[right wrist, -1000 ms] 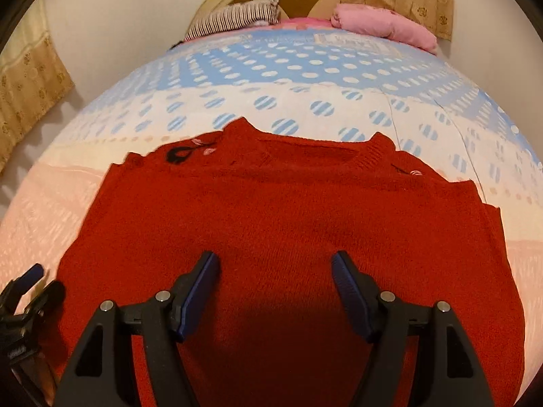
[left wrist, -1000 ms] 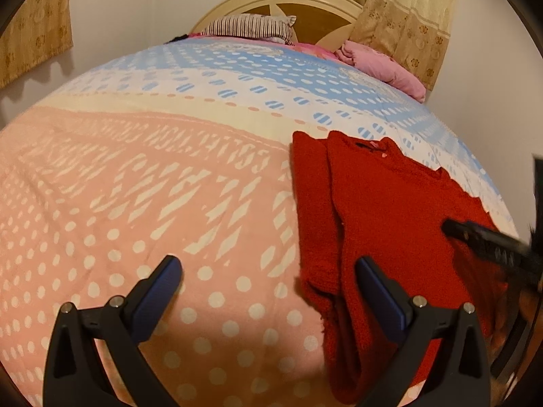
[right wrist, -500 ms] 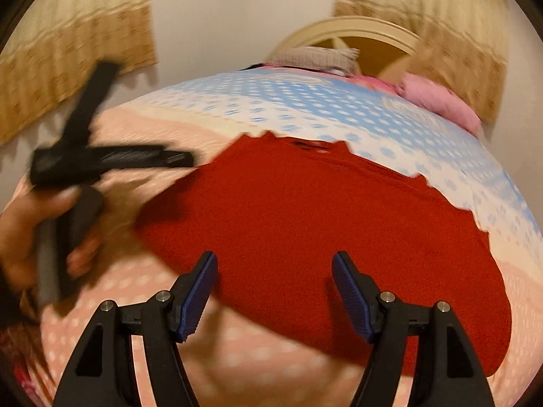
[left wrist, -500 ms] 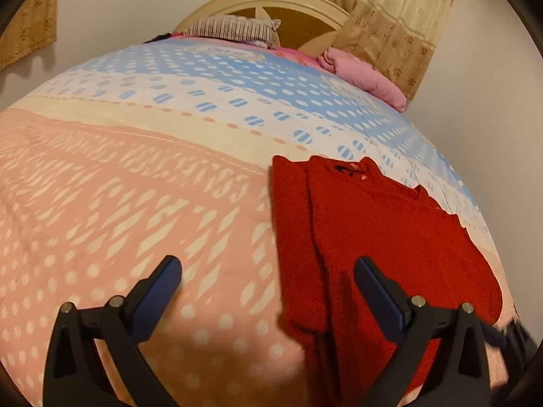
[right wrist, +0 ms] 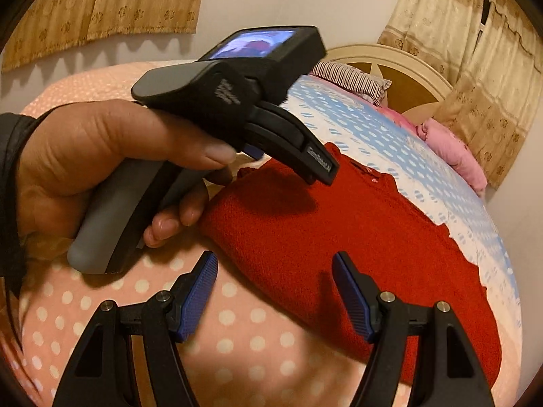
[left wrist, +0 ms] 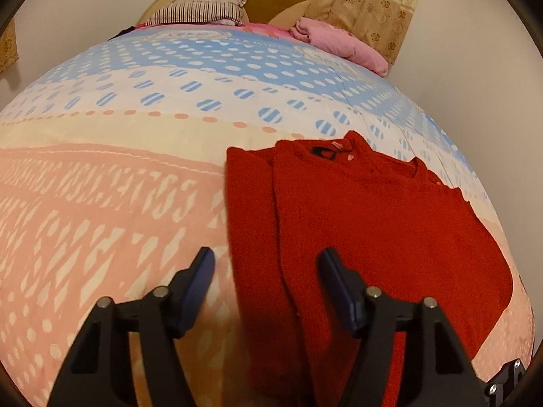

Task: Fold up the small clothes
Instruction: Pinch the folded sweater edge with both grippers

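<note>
Red sweater [left wrist: 373, 230] on bedspread [left wrist: 101, 203], left hand [right wrist: 95, 169] only in right view

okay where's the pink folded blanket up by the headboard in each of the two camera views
Left wrist view: the pink blanket sits top centre-right, under the curtain.
Right wrist view: it lies at the right edge, halfway up, below the curtain.
Shared landmark: the striped pillow against the headboard, left of the blanket in both.
</note>
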`<action>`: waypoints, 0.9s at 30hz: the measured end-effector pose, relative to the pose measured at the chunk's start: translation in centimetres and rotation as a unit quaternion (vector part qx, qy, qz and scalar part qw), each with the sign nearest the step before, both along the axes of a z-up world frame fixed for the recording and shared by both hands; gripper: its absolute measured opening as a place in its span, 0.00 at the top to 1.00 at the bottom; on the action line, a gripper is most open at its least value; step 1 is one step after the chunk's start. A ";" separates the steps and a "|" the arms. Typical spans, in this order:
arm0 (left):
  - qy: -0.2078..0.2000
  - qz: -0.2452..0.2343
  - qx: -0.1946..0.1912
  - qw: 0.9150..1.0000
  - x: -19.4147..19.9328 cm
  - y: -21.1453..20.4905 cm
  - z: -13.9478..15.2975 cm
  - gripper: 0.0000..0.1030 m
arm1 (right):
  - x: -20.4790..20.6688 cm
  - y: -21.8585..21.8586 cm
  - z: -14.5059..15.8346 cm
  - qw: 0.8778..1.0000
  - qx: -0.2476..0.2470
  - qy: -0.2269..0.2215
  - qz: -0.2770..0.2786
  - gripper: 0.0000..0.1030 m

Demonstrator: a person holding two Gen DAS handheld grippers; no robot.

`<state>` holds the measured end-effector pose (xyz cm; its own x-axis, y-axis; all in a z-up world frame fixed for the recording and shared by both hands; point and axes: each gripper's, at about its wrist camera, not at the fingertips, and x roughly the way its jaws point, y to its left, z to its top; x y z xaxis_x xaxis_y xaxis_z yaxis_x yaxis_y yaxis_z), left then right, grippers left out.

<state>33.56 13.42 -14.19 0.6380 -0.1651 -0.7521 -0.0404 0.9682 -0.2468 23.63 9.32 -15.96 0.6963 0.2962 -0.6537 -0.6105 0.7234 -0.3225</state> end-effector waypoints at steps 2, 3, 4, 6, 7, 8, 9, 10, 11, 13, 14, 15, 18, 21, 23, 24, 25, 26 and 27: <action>0.001 -0.008 0.000 1.000 0.2 0.0 0.0 0.39 | 0.3 0.4 -0.2 1.000 -0.007 0.000 -0.001 0.32; -0.001 -0.010 0.000 1.000 0.3 0.0 0.0 0.39 | 0.3 0.5 -0.3 1.000 -0.010 0.001 -0.001 0.32; -0.002 -0.012 -0.001 1.000 0.3 -0.1 0.0 0.41 | 0.4 0.7 -0.5 1.000 -0.013 0.002 -0.001 0.32; -0.002 -0.016 -0.006 1.000 0.4 0.0 -0.2 0.44 | 0.6 0.9 -0.9 1.000 -0.021 0.002 -0.003 0.35; -0.003 -0.018 -0.010 1.000 0.4 0.0 -0.2 0.46 | 0.7 1.0 -1.0 1.000 -0.024 0.004 -0.004 0.37; -0.005 -0.021 -0.013 1.000 0.5 0.1 -0.2 0.48 | 0.8 1.0 -1.0 1.000 -0.026 0.006 -0.004 0.39; -0.005 -0.021 -0.014 1.000 0.6 0.1 -0.2 0.48 | 0.9 1.1 -1.0 1.000 -0.027 0.006 -0.004 0.40; -0.005 -0.021 -0.018 1.000 0.6 0.2 -0.1 0.48 | 0.9 1.2 -0.9 1.000 -0.028 0.005 -0.004 0.40; -0.005 -0.021 -0.020 1.000 0.6 0.3 -0.1 0.50 | 0.9 1.2 -0.9 1.000 -0.029 0.004 -0.004 0.42; -0.009 -0.022 -0.024 0.999 0.6 0.5 0.0 0.50 | 1.0 1.4 -1.0 0.999 -0.031 0.004 -0.003 0.45; -0.007 -0.021 -0.026 0.999 0.7 0.6 -0.1 0.49 | 1.0 1.5 -1.1 0.999 -0.033 0.004 -0.002 0.46; -0.005 -0.019 -0.028 0.999 0.8 0.6 -0.2 0.48 | 0.9 1.6 -1.2 0.999 -0.034 0.004 -0.002 0.48; -0.002 -0.018 -0.038 0.999 1.0 0.9 -0.3 0.45 | 0.7 1.5 -1.3 0.999 -0.032 0.008 0.001 0.54; -0.004 -0.025 -0.033 0.999 1.0 0.6 -0.3 0.45 | 0.6 1.6 -1.4 0.999 -0.032 0.008 0.001 0.59; -0.008 -0.031 -0.035 0.999 1.0 0.5 -0.3 0.56 | 0.4 1.7 -1.5 0.999 -0.035 0.005 0.002 0.65; -0.010 -0.031 -0.039 0.999 1.0 0.6 -0.2 0.59 | 0.3 1.8 -1.5 0.999 -0.038 0.002 0.002 0.69; -0.011 -0.030 -0.043 0.999 1.0 0.8 -0.2 0.66 | 0.2 1.9 -1.5 0.999 -0.039 0.001 0.002 0.70; -0.012 -0.028 -0.051 0.998 1.0 1.0 -0.2 0.74 | 0.1 1.9 -1.5 0.999 -0.039 -0.001 0.001 0.72; -0.014 -0.030 -0.065 0.997 1.0 1.3 -0.2 0.76 | 0.0 2.0 -1.5 0.999 -0.039 -0.002 0.001 0.73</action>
